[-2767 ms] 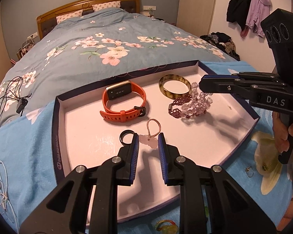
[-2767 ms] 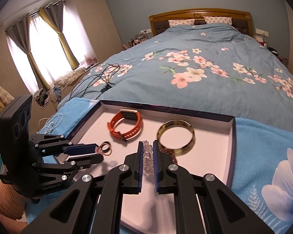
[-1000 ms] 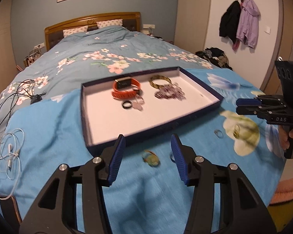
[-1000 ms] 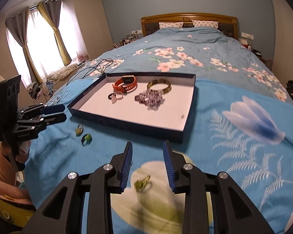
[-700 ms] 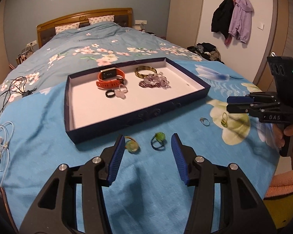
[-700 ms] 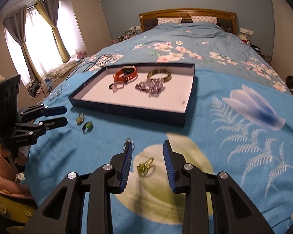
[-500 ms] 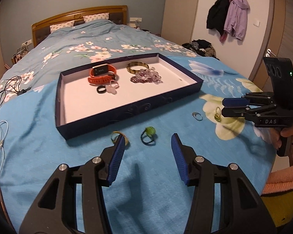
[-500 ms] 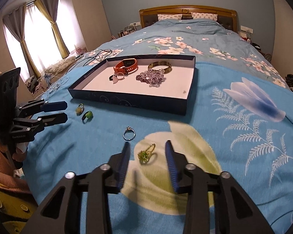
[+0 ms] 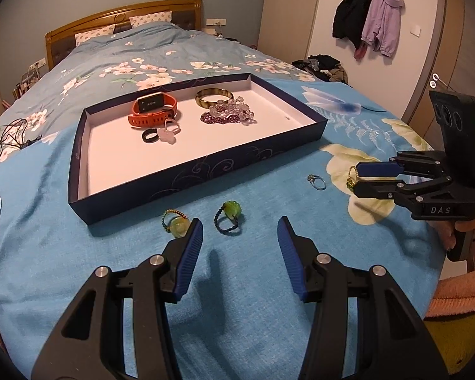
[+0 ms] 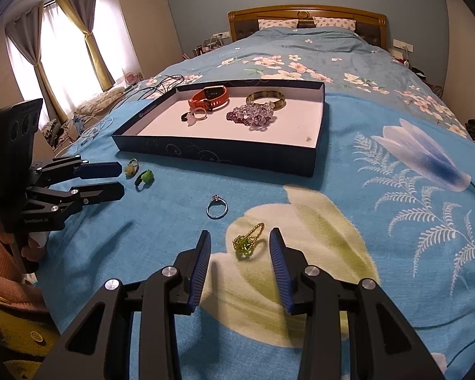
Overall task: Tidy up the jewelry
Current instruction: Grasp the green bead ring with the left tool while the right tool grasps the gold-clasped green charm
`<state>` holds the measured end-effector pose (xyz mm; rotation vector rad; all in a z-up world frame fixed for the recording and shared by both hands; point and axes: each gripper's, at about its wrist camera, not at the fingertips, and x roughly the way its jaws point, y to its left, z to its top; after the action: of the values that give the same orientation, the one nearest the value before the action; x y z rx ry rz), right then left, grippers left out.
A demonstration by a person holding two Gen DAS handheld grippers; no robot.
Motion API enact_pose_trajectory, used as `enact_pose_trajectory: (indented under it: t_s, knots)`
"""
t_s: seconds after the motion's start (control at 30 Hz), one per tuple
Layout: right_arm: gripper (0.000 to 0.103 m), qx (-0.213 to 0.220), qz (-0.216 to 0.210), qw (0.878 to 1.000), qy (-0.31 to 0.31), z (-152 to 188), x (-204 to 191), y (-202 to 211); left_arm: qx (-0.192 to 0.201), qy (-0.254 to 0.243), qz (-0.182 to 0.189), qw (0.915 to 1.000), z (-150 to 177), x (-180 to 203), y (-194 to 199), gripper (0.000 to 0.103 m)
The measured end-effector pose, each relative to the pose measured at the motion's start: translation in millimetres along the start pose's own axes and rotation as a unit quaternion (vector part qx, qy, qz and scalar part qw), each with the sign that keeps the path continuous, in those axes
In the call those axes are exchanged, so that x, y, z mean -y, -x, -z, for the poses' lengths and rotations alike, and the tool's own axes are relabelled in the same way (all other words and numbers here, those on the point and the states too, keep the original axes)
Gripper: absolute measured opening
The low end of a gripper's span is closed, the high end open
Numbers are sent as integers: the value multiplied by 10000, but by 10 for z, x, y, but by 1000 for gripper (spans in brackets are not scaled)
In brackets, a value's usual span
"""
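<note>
The left claw hangs over the blue blanket on the bed, its jaws standing apart with nothing between them. Just beyond its tips lie two bead rings: a pale green one touching the left finger's tip in the view, and a darker green one ahead of the gap.

The right claw is likewise partly open and empty. A gold-and-green ring lies on the blanket between its fingertips, nearer the right finger, and the pads do not press on it. A silver ring lies a little farther ahead and to the left.

The tray, a shallow dark-blue box with a white floor, sits farther up the bed. In it lie an orange watch, a black ring touching a pink charm, a brown bangle and a heap of purple and clear beads against the bangle.

From the left wrist view, the right claw's tips reach the gold-and-green ring on a pale flower print.
</note>
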<state>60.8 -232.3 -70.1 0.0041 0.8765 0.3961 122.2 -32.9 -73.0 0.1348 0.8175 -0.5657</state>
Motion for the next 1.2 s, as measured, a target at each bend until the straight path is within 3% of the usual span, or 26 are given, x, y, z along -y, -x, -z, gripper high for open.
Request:
enact_pose_trajectory:
  t_s: [0.4,0.57,0.73,0.9,1.2]
  knots:
    - [33,-51,2,10000,-64,12,0,-55,-360,-18,-41,9993,-87,22,-260,42]
    - [27,-57,63,9999,-94,7,13,-64,-423,-23,-88,9991,-110,31,-341,41]
    - [12,-63,153,9998,-110,12,14,-76,-441,18,-205,9988,-114,3,-353,32]
    - [10,-50,202,9998,-81,16,10,-70,-442,54,-261,9987,-103,-30,-332,19]
    - [10,38,205,9998,-68,-3,-6,-31,-354,109,-164,9992,-75,-29,-264,16]
